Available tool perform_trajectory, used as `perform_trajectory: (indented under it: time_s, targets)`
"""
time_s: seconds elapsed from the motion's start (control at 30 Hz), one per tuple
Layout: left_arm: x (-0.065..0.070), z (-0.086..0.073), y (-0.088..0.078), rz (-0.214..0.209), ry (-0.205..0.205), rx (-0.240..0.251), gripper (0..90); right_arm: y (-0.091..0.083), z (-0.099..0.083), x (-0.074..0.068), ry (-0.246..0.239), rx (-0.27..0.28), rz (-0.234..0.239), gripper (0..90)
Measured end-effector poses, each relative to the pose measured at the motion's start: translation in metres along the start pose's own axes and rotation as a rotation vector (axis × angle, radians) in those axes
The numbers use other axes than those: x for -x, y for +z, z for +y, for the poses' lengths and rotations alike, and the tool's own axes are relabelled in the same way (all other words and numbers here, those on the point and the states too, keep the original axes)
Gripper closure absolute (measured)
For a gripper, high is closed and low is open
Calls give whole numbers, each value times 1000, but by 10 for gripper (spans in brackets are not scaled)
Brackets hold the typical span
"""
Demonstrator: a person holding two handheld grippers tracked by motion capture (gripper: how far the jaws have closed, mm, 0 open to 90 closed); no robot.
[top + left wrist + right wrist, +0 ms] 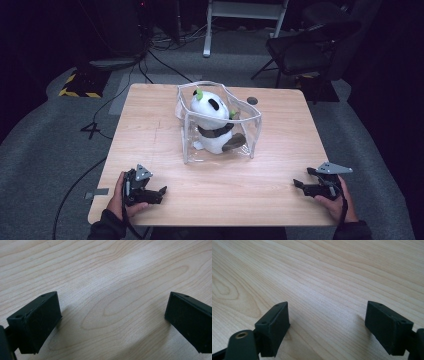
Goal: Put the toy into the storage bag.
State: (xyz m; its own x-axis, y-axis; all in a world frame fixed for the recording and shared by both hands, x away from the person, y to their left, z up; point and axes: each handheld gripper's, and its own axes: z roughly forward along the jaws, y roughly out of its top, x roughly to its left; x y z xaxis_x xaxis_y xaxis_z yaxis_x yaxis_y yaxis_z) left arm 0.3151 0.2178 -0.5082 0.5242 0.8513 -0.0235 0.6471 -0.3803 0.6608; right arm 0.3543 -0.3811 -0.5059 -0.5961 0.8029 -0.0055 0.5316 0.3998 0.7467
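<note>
Centrally placed on the wooden table: a white-and-black plush panda with green ears, sitting upright inside a clear plastic bag with a pale trim. Well apart from it at the near edge, left gripper and right gripper, both spread wide over bare wood, holding nothing. Beyond, grey carpet, cables, a dark chair.

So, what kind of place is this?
Probably a lab or studio used for recording: a lone wooden table on grey carpet, loose cables on the floor, and a black chair in dark surroundings.
</note>
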Motion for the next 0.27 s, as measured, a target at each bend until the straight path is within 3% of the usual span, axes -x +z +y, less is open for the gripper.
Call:
perform_trajectory:
  time_s: [0.27]
  targets:
    - [0,1,1,3,-2,-1,5,0,0,0,-1,0,3,198]
